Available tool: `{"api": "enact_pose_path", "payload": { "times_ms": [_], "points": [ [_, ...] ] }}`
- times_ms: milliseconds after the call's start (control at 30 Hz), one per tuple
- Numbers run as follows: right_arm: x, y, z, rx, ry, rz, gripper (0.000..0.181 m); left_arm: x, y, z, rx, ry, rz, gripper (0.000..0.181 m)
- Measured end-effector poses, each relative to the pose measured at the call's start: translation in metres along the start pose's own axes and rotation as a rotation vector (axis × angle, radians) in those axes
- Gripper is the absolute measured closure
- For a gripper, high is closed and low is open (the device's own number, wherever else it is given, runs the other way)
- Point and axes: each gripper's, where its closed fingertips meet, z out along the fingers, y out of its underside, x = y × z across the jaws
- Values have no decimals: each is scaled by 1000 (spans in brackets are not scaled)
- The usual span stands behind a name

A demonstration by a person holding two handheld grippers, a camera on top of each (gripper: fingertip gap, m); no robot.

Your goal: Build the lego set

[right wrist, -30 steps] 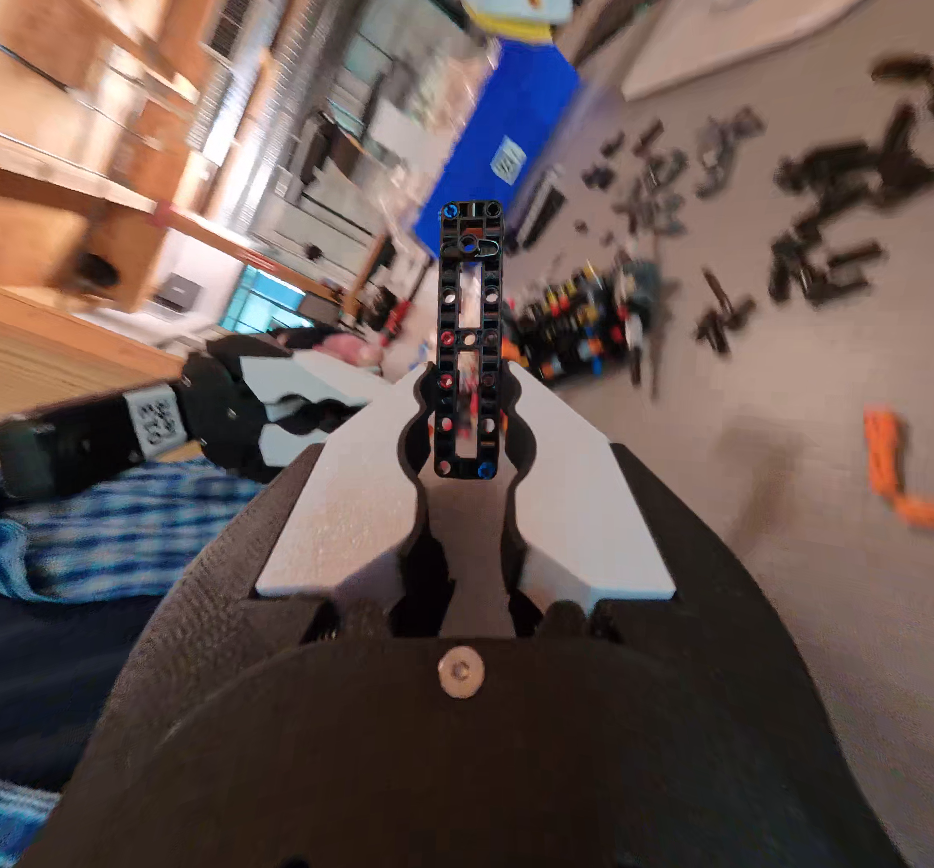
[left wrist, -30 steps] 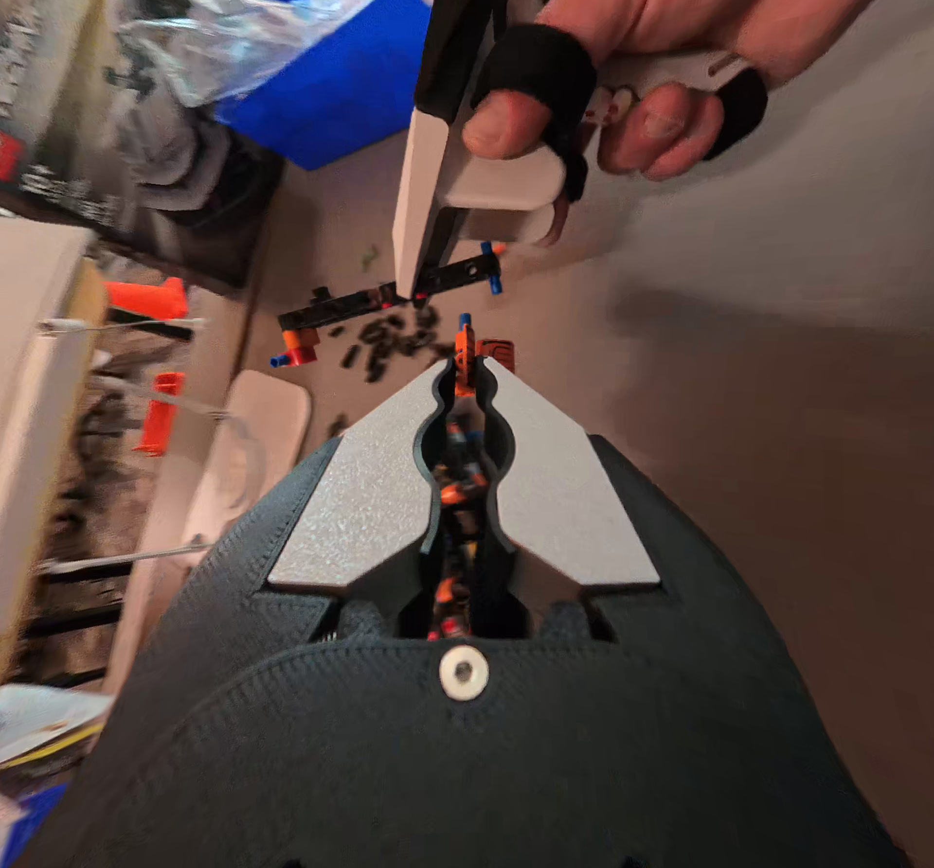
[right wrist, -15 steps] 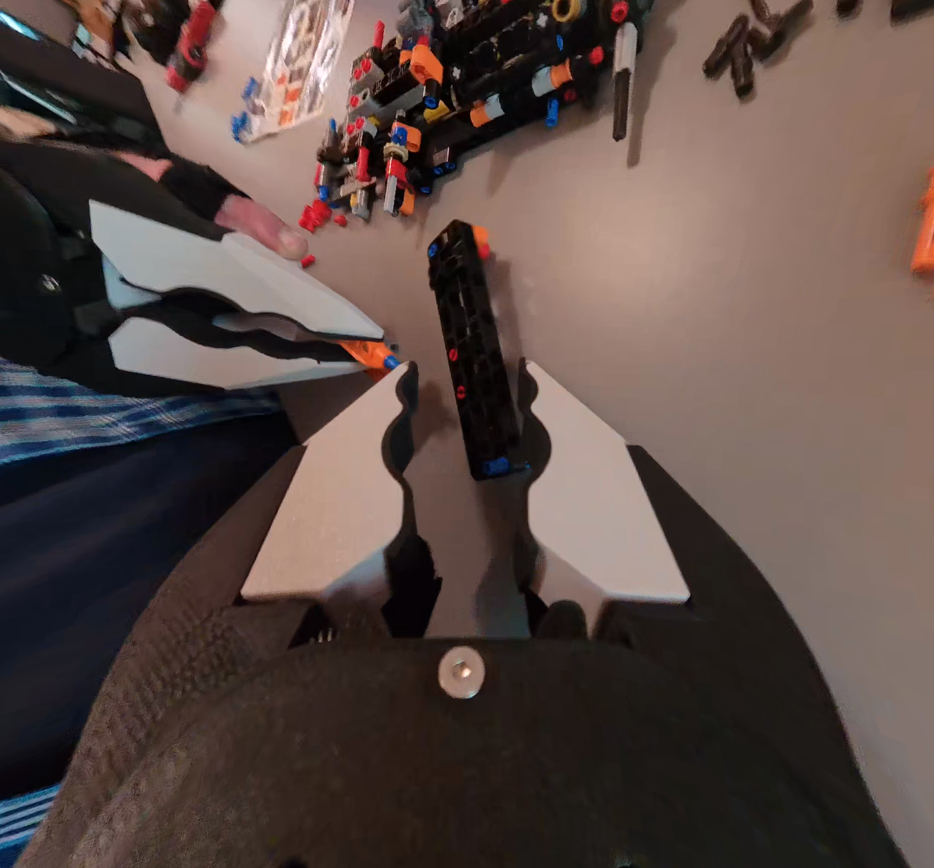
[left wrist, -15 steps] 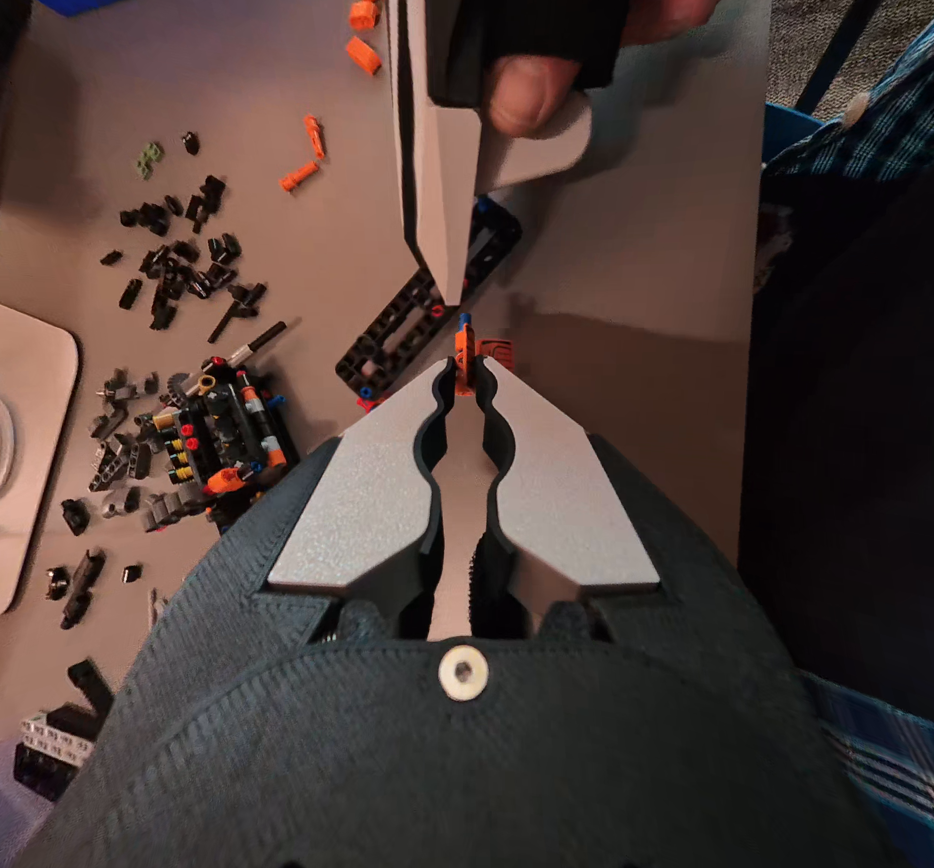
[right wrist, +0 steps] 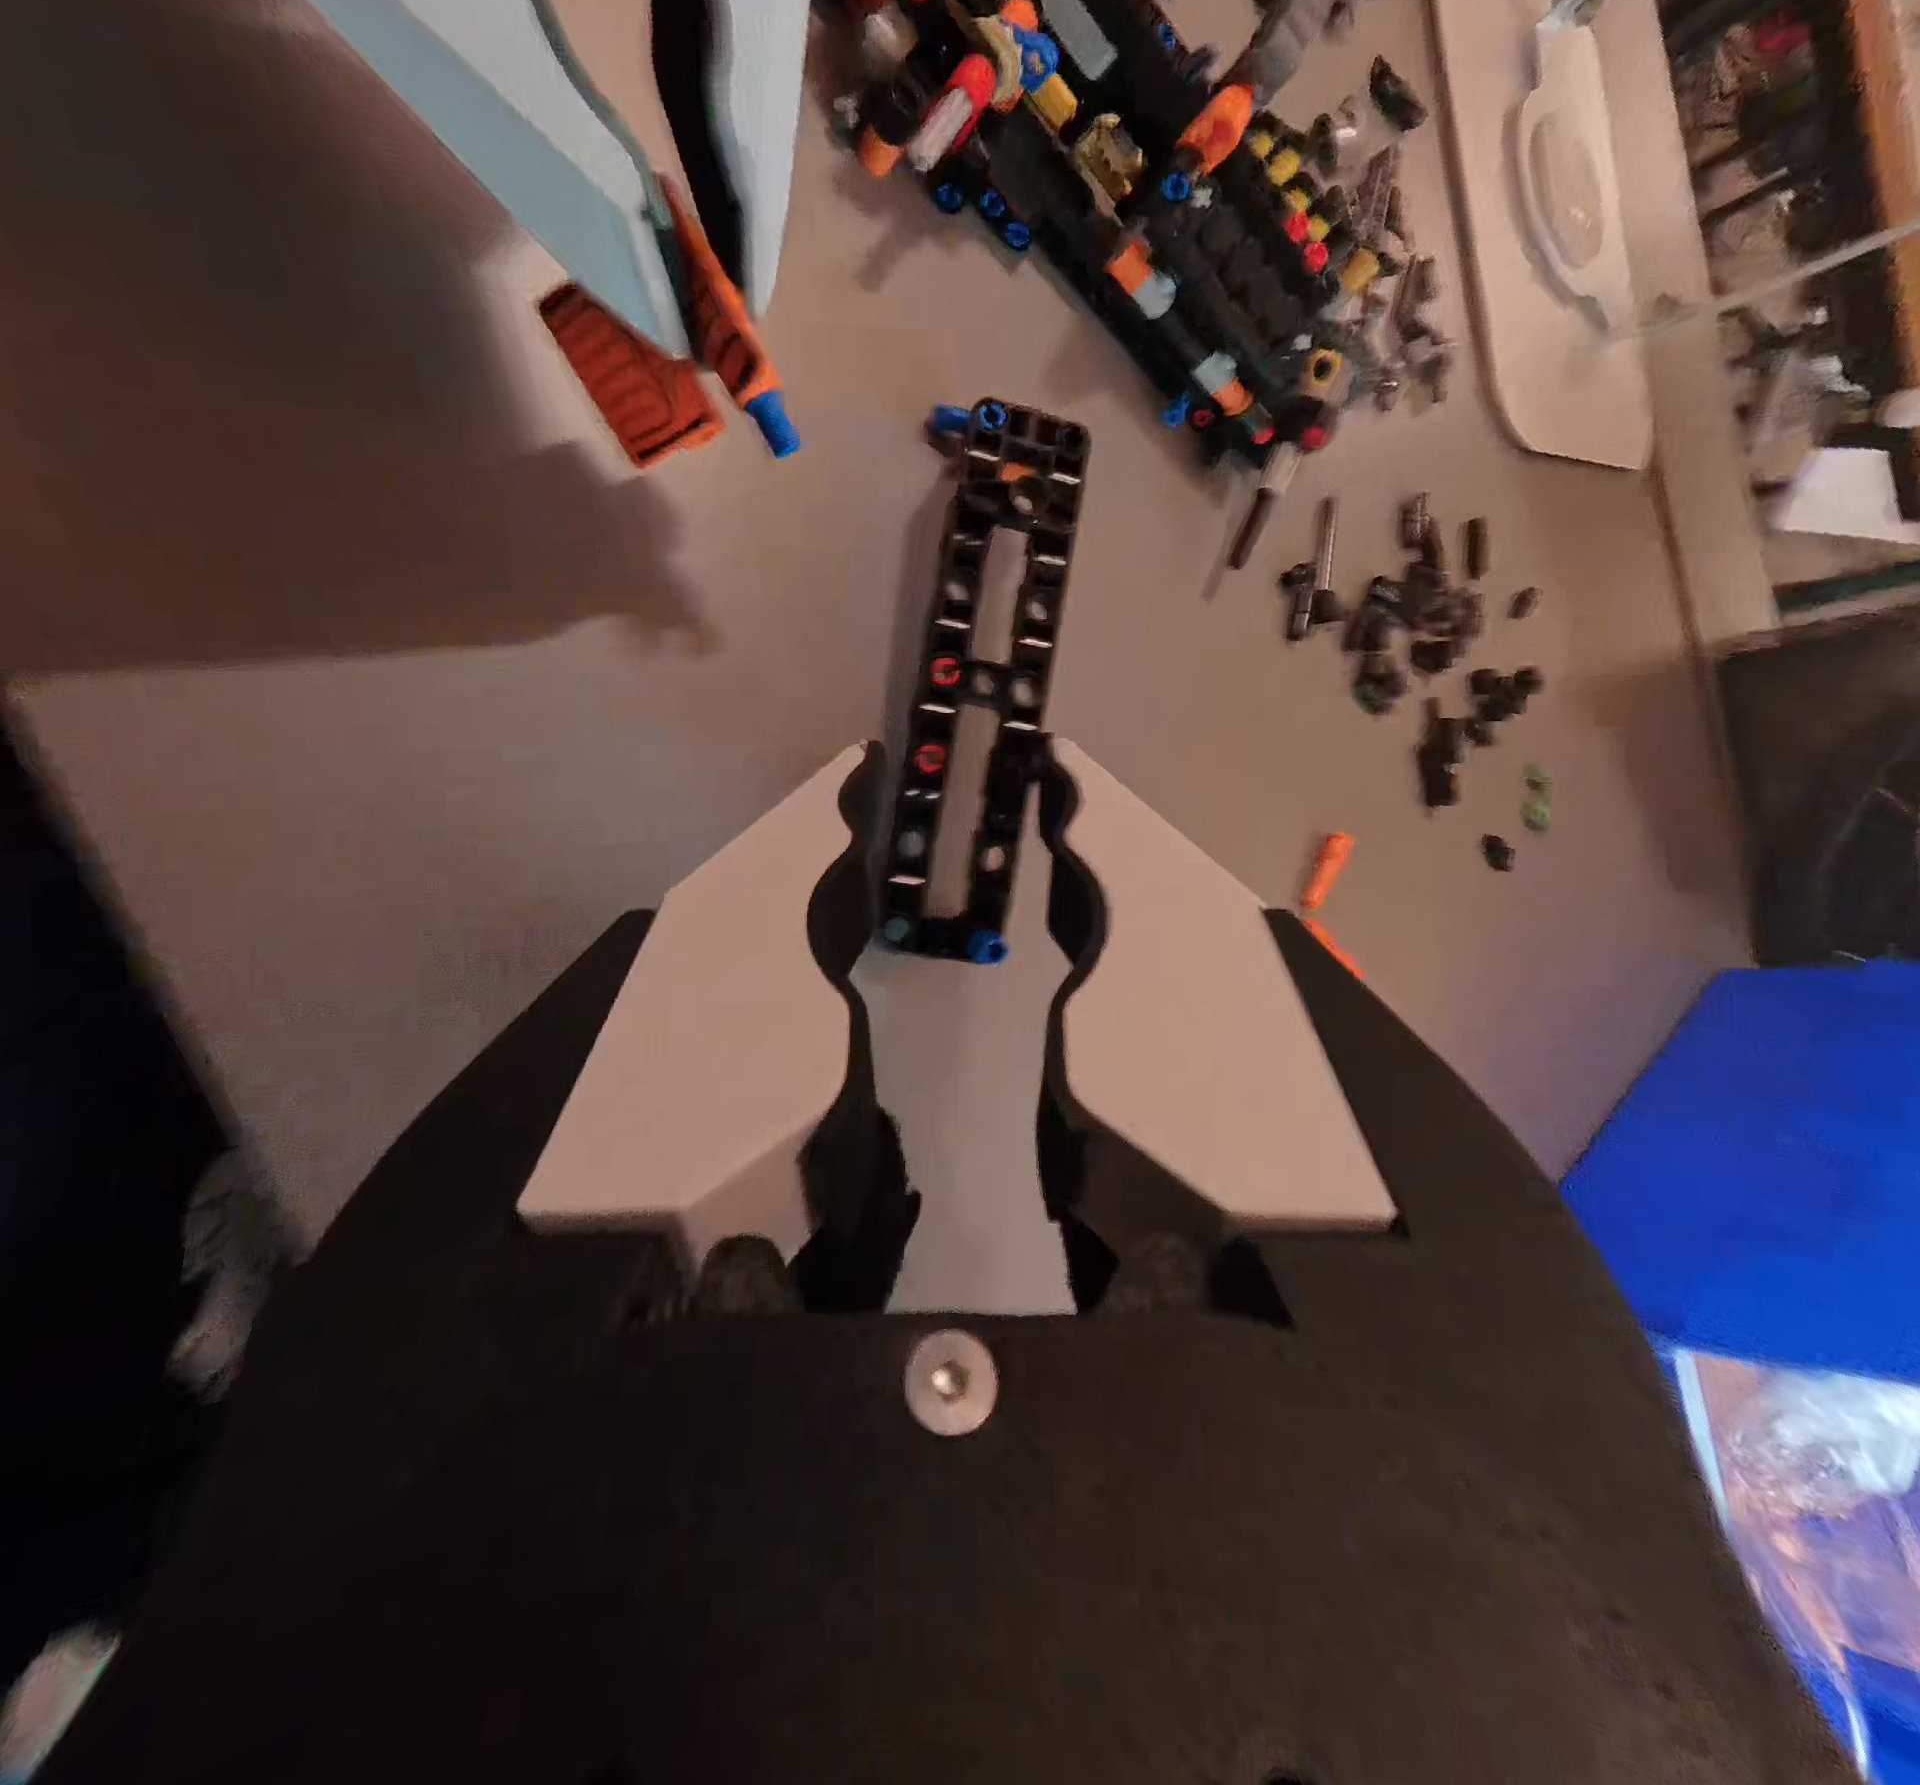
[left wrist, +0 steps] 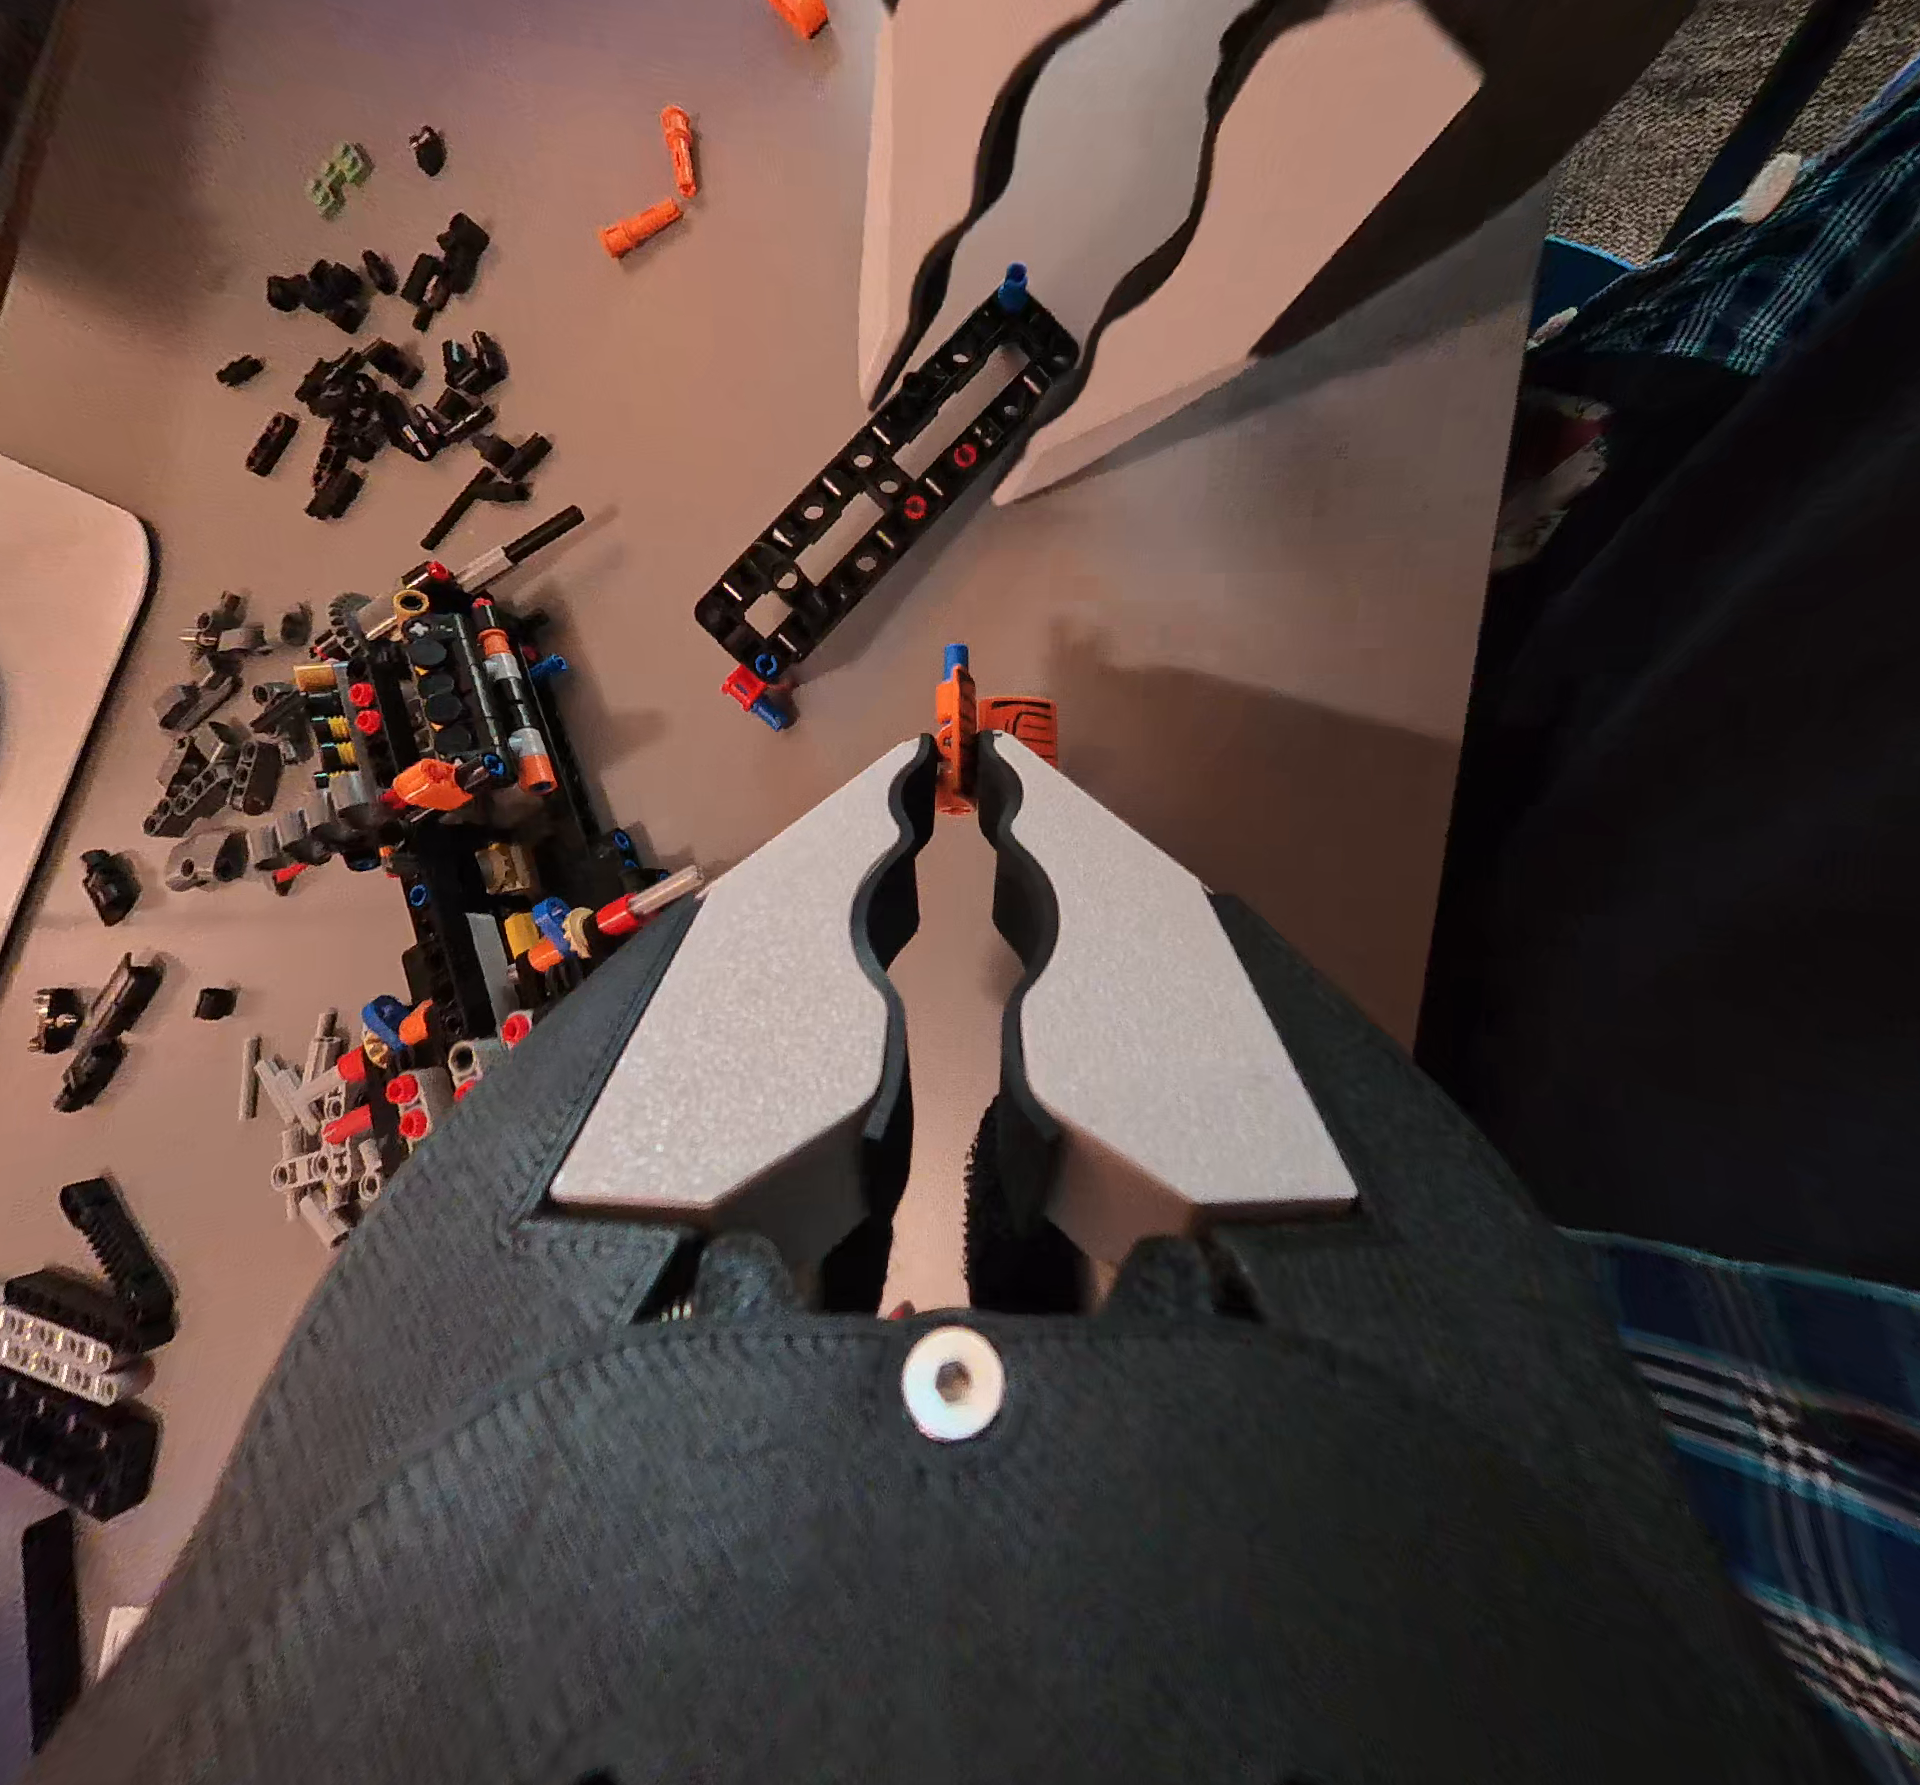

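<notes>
my left gripper [left wrist: 961, 753] has its jaws clamped on a small orange piece [left wrist: 956, 736] with a blue pin at its far end, pinched right at the tips. an orange panel [left wrist: 1023, 719] shows just past the right fingertip, at about 1 o'clock from the piece; i cannot tell whether it is joined to it.

my right gripper [right wrist: 961, 759] has its jaws apart, straddling the near end of the black frame [right wrist: 992, 686]. the frame lies flat on the table [right wrist: 416, 800], running from the jaw gap toward 12 o'clock, with red pins along its left rail and blue pins at both ends. i cannot tell whether the finger pads touch its sides. in the left wrist view the frame [left wrist: 888, 488] sits at 11 o'clock from my left tips, apart from the orange piece.

the partly built model [right wrist: 1132, 166] lies at 1 o'clock from the frame in the right wrist view, near but not touching. loose black parts [right wrist: 1423, 634] are scattered at 3 o'clock of the frame's middle, and an orange pin [right wrist: 1325, 868] lies just right of my right finger.
</notes>
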Motion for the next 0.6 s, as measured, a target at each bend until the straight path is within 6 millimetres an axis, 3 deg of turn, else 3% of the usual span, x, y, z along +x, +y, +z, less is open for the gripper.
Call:
{"api": "enact_pose_path", "payload": {
  "times_ms": [133, 233, 300, 400, 433, 500, 533, 600],
  "points": [
    [11, 3, 8, -22, 11, 51, 158, 1, -1, -3, 19, -10, -1, 174],
    [14, 4, 9, -10, -115, 259, 159, 1, -2, -3, 29, -7, -6, 174],
    [10, -5, 3, 51, -300, 494, 159, -1, -4, -4, 37, -9, -11, 174],
    [0, -34, -20, 180, -785, 1057, 158, -3, -8, -5, 56, 2, -22, 174],
    [4, -30, -18, 178, -799, 1135, 156, -4, -8, -5, 57, 1, -21, 174],
    [4, 0, -3, 41, -605, 998, 134, -3, -8, -3, 64, 14, -31, 174],
    [6, 0, -3, 48, -574, 970, 127, -3, -7, -2, 61, 20, -37, 174],
    [15, 4, -4, 45, -458, 889, 131, -2, -4, 0, 54, 30, -44, 174]
  ]
}}
